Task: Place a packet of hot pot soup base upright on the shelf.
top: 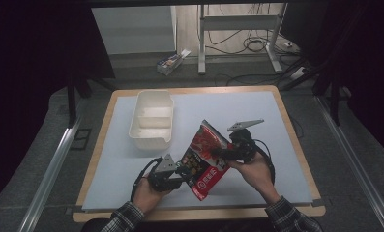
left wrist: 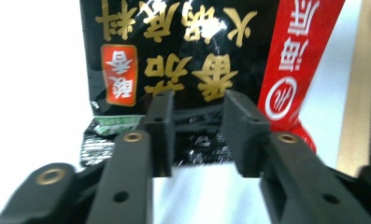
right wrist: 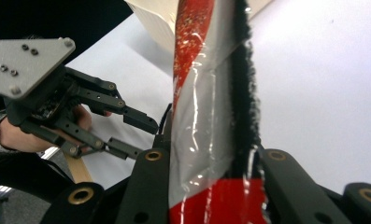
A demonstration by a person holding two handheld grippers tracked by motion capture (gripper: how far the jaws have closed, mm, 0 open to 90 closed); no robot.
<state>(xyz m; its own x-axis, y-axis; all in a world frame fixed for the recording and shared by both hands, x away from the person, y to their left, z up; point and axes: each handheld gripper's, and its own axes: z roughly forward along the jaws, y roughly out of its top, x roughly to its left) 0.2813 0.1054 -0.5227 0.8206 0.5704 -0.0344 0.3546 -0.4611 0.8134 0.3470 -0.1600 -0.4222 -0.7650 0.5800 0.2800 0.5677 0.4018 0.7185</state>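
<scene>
Plaid-sleeved forearms hold both tools just in front of the white bin [top: 151, 119], which sits on the counter [top: 276, 104]. Between them — lifted off the counter — hangs a red-and-black snack bag [top: 205, 159] (gold lettering on it). Right tool [top: 222, 153] is clamped on the bag's edge; left tool [top: 184, 170] stands spread apart at the bag's lower edge, gripping nothing.

Grey carpet floor [top: 30, 145], dark curtains [top: 30, 43], metal desk frame [top: 238, 29], tangled cables [top: 257, 43], small box [top: 170, 63]
</scene>
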